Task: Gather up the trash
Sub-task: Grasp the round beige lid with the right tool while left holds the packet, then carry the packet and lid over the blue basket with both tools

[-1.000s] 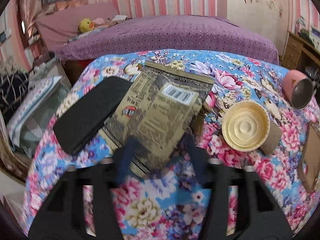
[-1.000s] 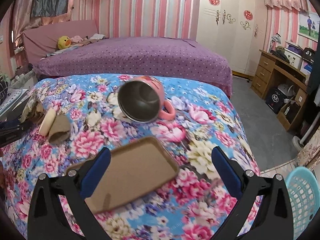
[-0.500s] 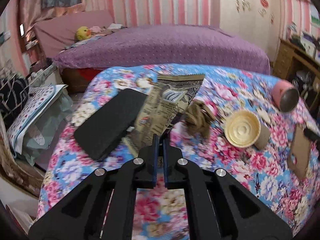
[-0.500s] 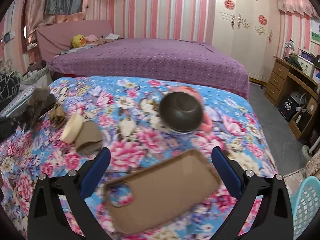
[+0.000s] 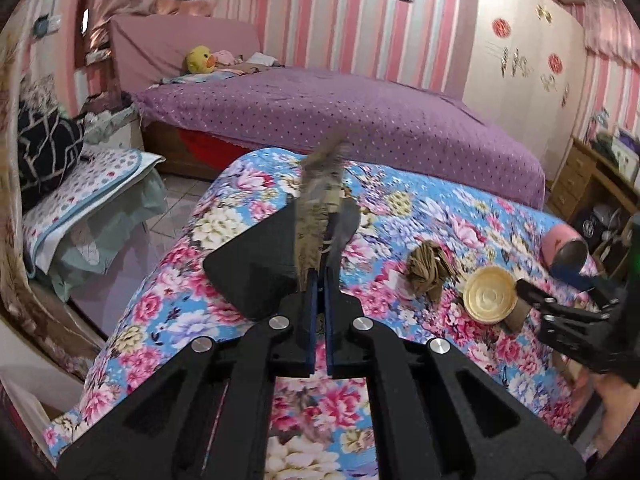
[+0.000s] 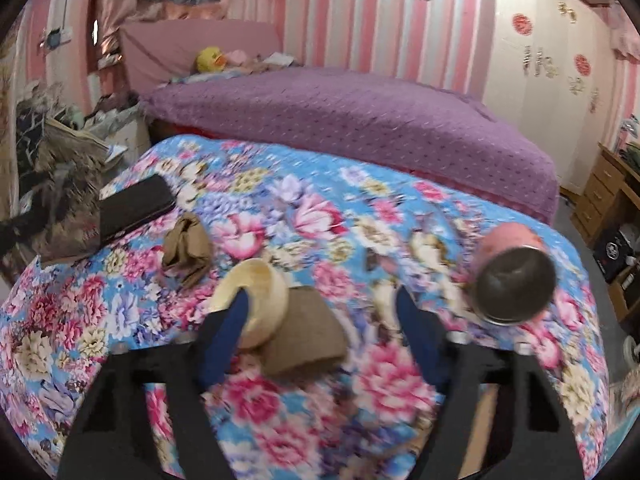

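Note:
My left gripper (image 5: 318,280) is shut on a brown snack wrapper (image 5: 316,216), which stands up edge-on above the floral table. From the right wrist view the same wrapper (image 6: 68,184) hangs at the far left. My right gripper (image 6: 324,314) reaches over a paper cup (image 6: 260,304) lying on its side, cream lid to the left and brown body to the right. Its jaws are closing with the cup between them. The left fingertip overlaps the lid and the right fingertip (image 6: 412,320) stands apart from the cup. A crumpled brown paper (image 6: 186,248) lies left of the cup.
A black phone case (image 5: 256,264) lies under the lifted wrapper. A pink metal mug (image 6: 512,276) lies on its side at the right of the floral tablecloth (image 6: 320,208). A purple bed (image 6: 340,120) stands behind the table, and a wooden desk (image 5: 592,176) is at the far right.
My left gripper shut on the wrapper and lifted it off the table, turning it edge-on. My right gripper moved left from the brown flat case to the paper cup, and its jaws narrowed.

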The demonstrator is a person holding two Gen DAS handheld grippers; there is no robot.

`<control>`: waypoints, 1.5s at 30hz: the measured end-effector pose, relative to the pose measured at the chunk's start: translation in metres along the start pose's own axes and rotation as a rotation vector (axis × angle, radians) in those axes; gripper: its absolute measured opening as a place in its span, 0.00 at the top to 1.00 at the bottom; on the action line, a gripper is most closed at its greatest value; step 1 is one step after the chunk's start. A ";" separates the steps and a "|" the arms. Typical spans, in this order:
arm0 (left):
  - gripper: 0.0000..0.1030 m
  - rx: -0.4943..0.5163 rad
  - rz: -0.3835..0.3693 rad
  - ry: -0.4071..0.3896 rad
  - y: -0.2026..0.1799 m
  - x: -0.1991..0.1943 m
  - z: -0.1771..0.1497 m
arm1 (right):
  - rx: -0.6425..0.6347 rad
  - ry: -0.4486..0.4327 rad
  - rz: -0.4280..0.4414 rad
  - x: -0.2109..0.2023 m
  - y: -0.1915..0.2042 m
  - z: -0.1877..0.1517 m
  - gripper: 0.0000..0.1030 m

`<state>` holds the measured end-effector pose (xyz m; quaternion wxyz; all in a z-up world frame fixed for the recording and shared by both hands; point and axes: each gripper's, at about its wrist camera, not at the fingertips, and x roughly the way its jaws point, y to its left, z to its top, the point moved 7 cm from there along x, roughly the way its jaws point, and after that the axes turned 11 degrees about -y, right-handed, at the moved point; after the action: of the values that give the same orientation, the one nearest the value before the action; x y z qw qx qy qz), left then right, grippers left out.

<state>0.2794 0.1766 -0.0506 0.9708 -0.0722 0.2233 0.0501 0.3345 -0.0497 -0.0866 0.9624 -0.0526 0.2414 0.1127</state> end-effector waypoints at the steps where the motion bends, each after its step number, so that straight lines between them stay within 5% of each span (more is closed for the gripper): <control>1: 0.99 -0.015 0.003 -0.001 0.004 -0.001 0.000 | 0.000 0.005 0.010 0.003 0.003 0.000 0.46; 10: 0.99 -0.020 0.009 -0.023 0.004 -0.012 0.002 | -0.016 0.061 0.061 0.026 0.019 -0.003 0.86; 24: 0.99 0.010 -0.029 -0.053 -0.025 -0.032 0.003 | 0.071 -0.088 0.014 -0.046 -0.036 0.016 0.88; 45: 0.99 0.111 -0.196 -0.042 -0.170 -0.070 -0.021 | 0.254 -0.135 -0.213 -0.182 -0.213 -0.062 0.88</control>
<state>0.2297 0.0008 -0.0188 0.9779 -0.0388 0.1975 -0.0558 0.2014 -0.3002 -0.0442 0.9818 0.0519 0.1817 -0.0181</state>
